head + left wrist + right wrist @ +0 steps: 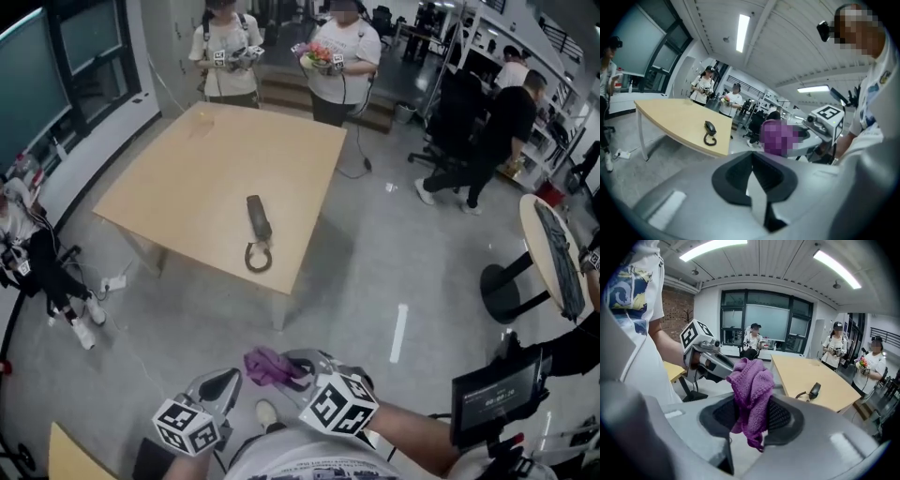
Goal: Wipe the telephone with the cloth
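Cloth (752, 385) in right gripper (751, 420) jaws

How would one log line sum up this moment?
right claw: gripping purple knitted cloth | left claw: shut, empty | black corded telephone: on tan wooden table

The left gripper (752, 161) has its jaws pressed together with nothing between them, and beyond them a black telephone (709, 127) with a coiled cord lies near the edge of a light wooden table (670, 119), while the right gripper (800, 137), off to the right, carries a purple cloth (779, 137), blurred here.
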Demonstrator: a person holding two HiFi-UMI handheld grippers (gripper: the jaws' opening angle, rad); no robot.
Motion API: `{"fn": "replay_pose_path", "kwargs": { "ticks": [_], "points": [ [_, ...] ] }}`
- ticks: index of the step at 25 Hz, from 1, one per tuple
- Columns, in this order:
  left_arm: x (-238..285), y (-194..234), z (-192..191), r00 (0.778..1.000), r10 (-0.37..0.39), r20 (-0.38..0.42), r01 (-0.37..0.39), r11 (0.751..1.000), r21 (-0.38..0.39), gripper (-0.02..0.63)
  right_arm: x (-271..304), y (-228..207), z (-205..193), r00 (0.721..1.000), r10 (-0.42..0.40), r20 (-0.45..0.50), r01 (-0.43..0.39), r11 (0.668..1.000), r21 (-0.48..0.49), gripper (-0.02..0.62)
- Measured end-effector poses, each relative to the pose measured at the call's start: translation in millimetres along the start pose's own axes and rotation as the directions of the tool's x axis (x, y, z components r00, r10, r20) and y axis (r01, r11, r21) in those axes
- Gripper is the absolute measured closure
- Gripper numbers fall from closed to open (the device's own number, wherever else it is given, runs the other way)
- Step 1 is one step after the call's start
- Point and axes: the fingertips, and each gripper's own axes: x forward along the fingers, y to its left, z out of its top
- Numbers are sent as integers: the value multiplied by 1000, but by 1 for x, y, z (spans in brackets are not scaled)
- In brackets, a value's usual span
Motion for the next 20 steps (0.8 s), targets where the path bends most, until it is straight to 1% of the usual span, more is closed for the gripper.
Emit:
{"fn": "replay_pose_path", "kwargs": {
  "ticks": [5, 7, 12, 20],
  "points": [
    [21, -52, 0, 998, -59, 10, 59, 997, 55, 603, -43, 0, -22, 999, -41, 12, 40, 999, 21, 459],
    [29, -67, -3, 998, -69, 13, 68, 996, 58, 603, -55, 4, -37, 999, -44, 8, 44, 998, 34, 459],
    [37, -99, -16, 999, -51, 19, 50, 997, 53, 603, -86, 12, -70, 999, -44, 12, 44, 998, 42, 459],
    [40, -125, -57, 1000, -7, 4, 7, 999, 44, 603, -106, 31, -104, 999, -24, 28, 24, 999, 27, 459]
  ]
}}
